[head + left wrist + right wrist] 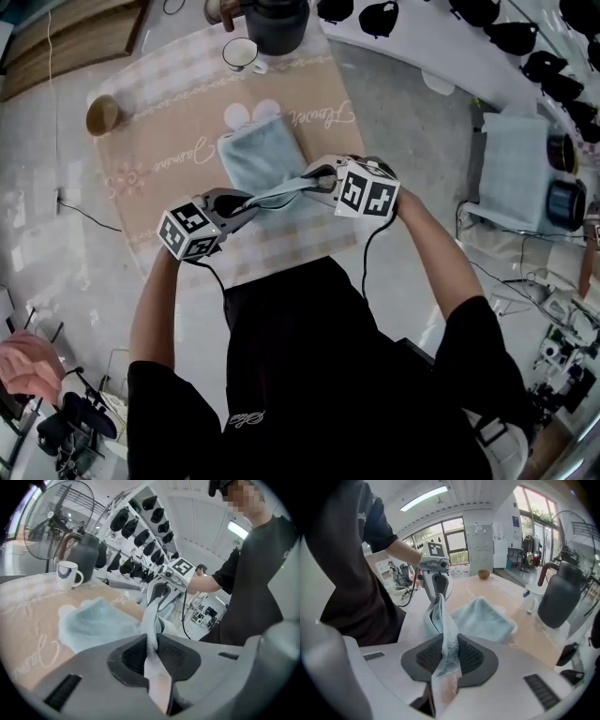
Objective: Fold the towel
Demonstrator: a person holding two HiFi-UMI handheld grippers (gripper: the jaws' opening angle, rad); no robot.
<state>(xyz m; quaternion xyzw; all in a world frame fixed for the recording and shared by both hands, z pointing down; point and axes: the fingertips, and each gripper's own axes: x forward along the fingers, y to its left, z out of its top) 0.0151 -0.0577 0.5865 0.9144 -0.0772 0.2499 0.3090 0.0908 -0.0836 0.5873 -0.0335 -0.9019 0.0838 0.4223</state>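
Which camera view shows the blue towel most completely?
The head view: nearly the whole towel shows, near edge pinched by the left hand-held gripper and right hand-held gripper. Each gripper view shows only that pinched edge and part of the flat portion.

Left gripper (249,202), right gripper (311,176) pinch towel (258,150) edge.

One towel (258,155), one mug (242,54), one jug (277,23), one bowl (101,114), two tools: left tool (247,203), right tool (313,176).
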